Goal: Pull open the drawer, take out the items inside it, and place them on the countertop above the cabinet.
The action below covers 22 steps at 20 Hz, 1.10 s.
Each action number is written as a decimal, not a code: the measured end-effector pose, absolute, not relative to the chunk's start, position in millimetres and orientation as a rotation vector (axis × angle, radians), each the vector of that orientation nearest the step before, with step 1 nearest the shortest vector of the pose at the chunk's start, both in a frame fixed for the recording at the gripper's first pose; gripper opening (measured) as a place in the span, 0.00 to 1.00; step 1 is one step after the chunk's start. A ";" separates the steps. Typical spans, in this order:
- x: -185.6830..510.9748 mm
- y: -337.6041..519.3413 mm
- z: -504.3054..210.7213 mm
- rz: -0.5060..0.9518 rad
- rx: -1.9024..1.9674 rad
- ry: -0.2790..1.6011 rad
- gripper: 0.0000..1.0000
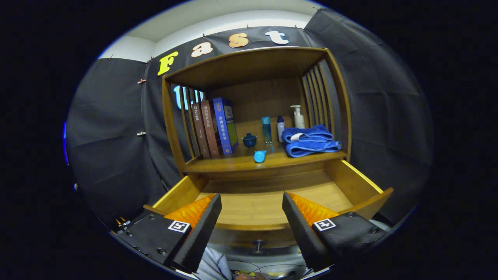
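From where I stand the drawer (256,202) is pulled well out of the cabinet (171,116), and its wooden floor looks bare as far as I can see between and beyond the fingers; the near part under the front rim is hidden, so I can't swear nothing lies there.

Going from the left along the countertop (233,162) above it: three books (214,126) stand upright against the slatted side, leaning a little on one another. Just right of them sits a small dark blue lidded pot (249,139). In front of it, nearer the counter's edge, a small light blue cup (259,156) lies tipped on its side. Behind that stand a tall teal bottle (266,129), a smaller white bottle with a dark cap (280,128), and a white pump dispenser (298,116) further back. At the far right a folded blue towel (309,140) rests on the counter by the slats.

The gripper (251,219) hangs over the drawer's front edge with its fingers spread wide apart, holding nothing.

My guess is the job is nearly or wholly done: drawer opened, things seemingly up on the counter, though I can't tell which came from the drawer. What may remain is a check of that hidden front strip, and perhaps righting the cup
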<state>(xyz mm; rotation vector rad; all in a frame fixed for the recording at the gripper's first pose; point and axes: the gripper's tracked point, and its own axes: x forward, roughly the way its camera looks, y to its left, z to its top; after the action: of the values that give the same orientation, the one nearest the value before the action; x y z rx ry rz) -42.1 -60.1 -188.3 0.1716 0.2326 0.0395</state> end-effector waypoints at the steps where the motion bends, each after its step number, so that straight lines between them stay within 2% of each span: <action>1: -47.3 -59.2 -195.3 0.034 0.162 0.235 1.00; 11: -52.8 -59.2 -236.4 -0.047 0.122 0.284 1.00; 22: -40.4 -57.3 -227.5 -0.090 0.043 0.204 0.99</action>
<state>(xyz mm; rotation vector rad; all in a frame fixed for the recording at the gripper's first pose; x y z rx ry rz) -40.4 -57.3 -227.5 0.0430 0.2038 -0.0903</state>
